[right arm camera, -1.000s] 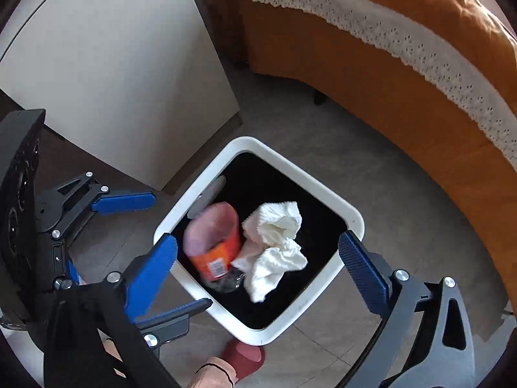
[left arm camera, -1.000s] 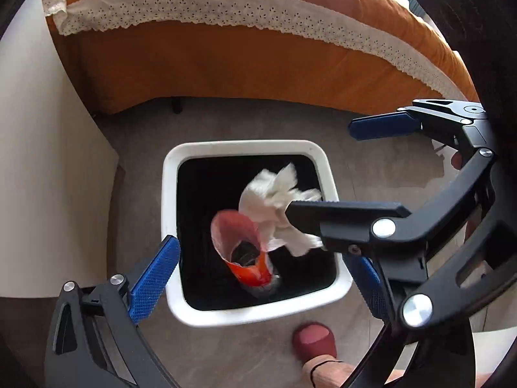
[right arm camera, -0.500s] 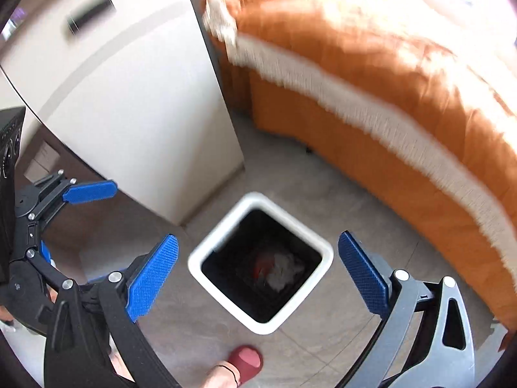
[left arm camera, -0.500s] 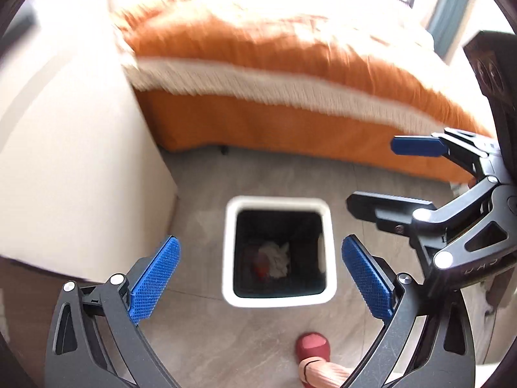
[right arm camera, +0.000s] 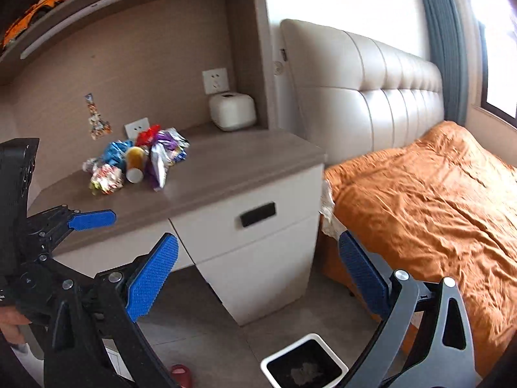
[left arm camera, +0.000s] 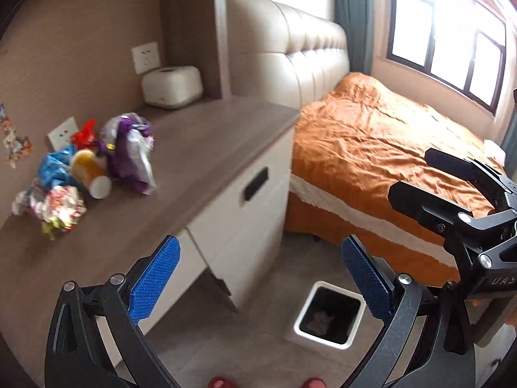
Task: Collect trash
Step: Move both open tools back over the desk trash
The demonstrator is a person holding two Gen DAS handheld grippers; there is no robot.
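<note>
- Hanging in the air, the left hand-held gripper (left arm camera: 258,278) has its fingers wide apart, holding nothing.
- The right hand-held gripper (right arm camera: 257,274) is wide apart and empty too.
- A trash pile (right arm camera: 135,163) sits near the table's (right arm camera: 226,168) back edge.
- The white bin (left arm camera: 328,317) stands on the floor by the bed (right arm camera: 429,187).
</note>
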